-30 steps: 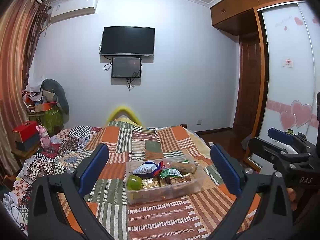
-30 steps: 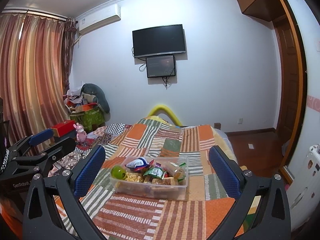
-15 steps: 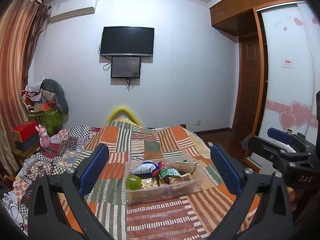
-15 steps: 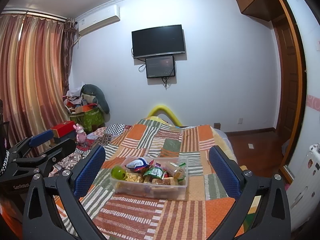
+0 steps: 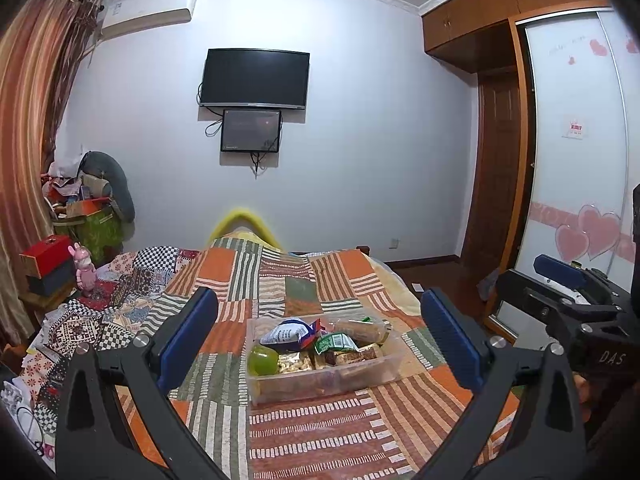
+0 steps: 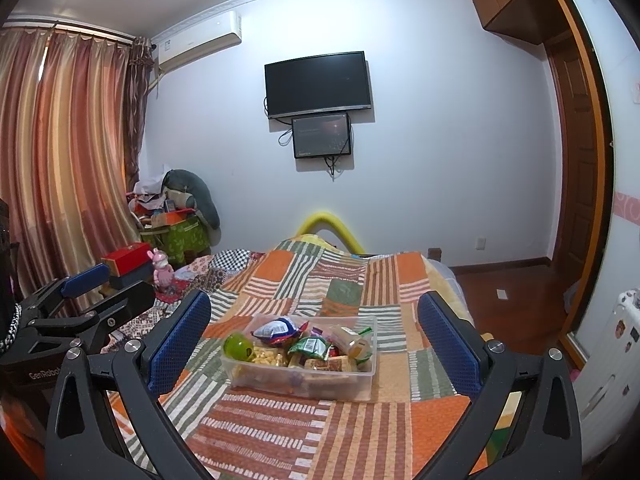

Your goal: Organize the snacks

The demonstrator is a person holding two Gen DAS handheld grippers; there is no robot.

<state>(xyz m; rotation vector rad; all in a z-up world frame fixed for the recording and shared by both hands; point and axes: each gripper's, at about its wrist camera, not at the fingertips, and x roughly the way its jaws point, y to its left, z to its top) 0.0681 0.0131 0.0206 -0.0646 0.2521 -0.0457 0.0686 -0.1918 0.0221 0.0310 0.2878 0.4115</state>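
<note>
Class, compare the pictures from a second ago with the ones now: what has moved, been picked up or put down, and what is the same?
Nothing has visibly changed. Both the left gripper and the right gripper stay open and empty, held back from the clear box of snacks on the quilt. The green ball and packets lie as before.

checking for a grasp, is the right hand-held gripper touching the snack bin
Apart. The right wrist view shows the right hand-held gripper open, quilt visible between fingers and snack bin.
</note>
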